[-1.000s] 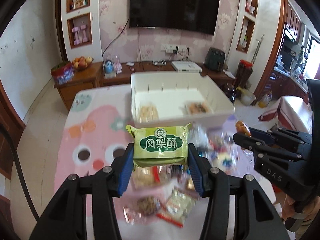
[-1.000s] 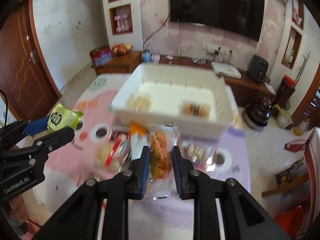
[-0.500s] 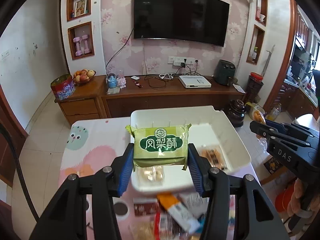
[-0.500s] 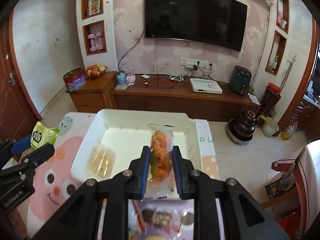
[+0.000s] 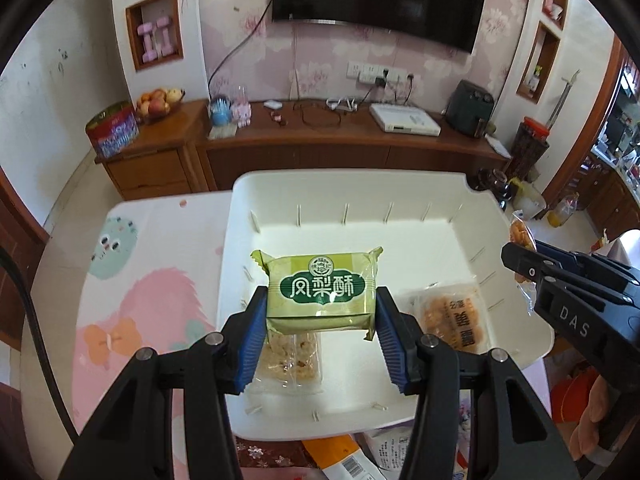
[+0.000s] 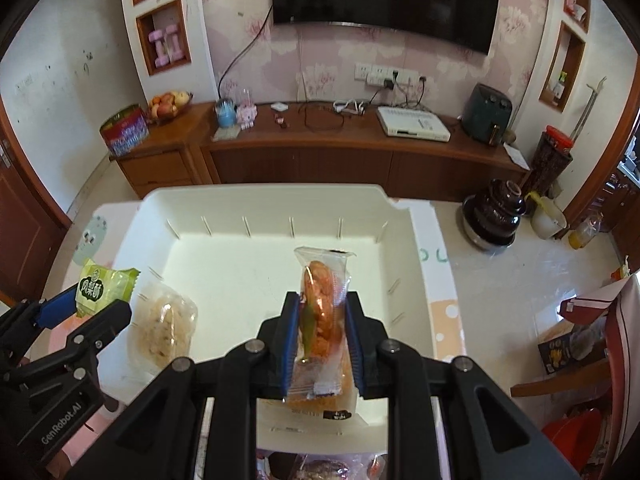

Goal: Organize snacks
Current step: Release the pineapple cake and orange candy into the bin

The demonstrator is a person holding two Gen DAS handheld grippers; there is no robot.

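My left gripper is shut on a green pineapple-cake packet, held over the near left part of the white bin. Below it in the bin lies a pale rice-crisp packet, and an orange snack packet lies to its right. My right gripper is shut on a clear packet with an orange snack, held upright over the bin's near right part. Seen from the right wrist, the left gripper and its green packet sit at the left, beside the rice-crisp packet.
The bin sits on a table with a pink cartoon cloth. More snack packets lie at the table's near edge. A wooden TV cabinet and a dark pot on the floor stand beyond. A person's hand holds the right gripper.
Both grippers have moved forward from the snack pile to above the white bin, each still gripping its packet. The bin now fills the middle of both views.
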